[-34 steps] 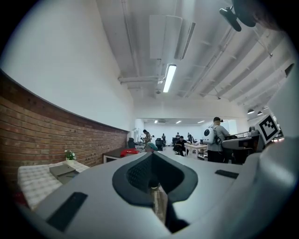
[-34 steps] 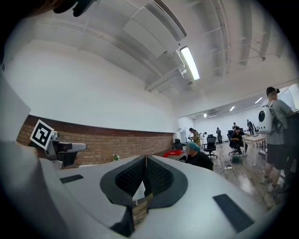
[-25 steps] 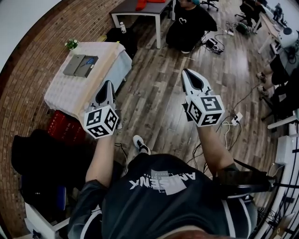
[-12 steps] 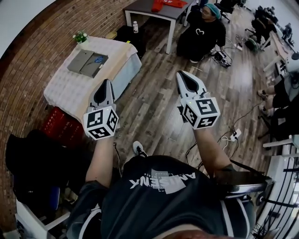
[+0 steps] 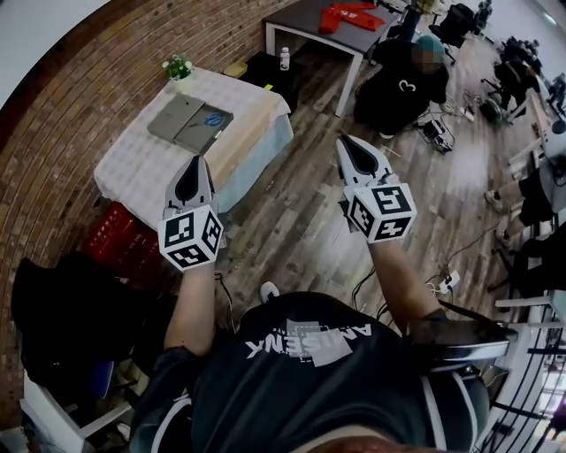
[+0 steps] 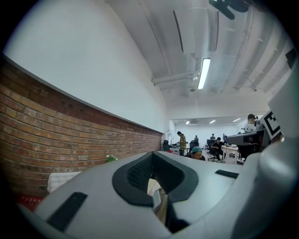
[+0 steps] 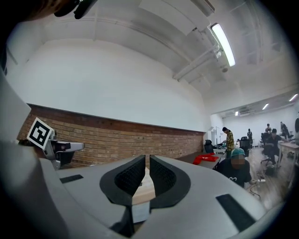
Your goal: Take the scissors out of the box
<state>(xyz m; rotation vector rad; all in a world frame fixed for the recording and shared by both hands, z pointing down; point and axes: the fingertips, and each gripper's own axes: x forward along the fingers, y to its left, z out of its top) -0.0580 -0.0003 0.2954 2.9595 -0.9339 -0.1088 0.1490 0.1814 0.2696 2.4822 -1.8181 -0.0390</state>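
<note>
In the head view a flat grey box [image 5: 188,123] lies open on a table with a white cloth [image 5: 141,168] by the brick wall. Blue-handled scissors [image 5: 213,119] rest in the box's right half. My left gripper [image 5: 192,163] is held level in the air just short of the table's near edge, shut and empty. My right gripper [image 5: 346,142] hovers over the wood floor to the right of the table, also shut with nothing in it. In the left gripper view the left gripper [image 6: 152,156] points along the brick wall; in the right gripper view the right gripper [image 7: 146,158] does the same.
A small potted plant [image 5: 179,67] stands at the table's far corner. A red crate [image 5: 113,241] sits under the table. Beyond are a dark table [image 5: 311,21] with red cloth and a bottle [image 5: 284,58]. A person [image 5: 409,84] sits on the floor; cables lie at right.
The table with the box has come nearer and slid rightward in the head view as both grippers travel forward toward it. Both stay shut.
</note>
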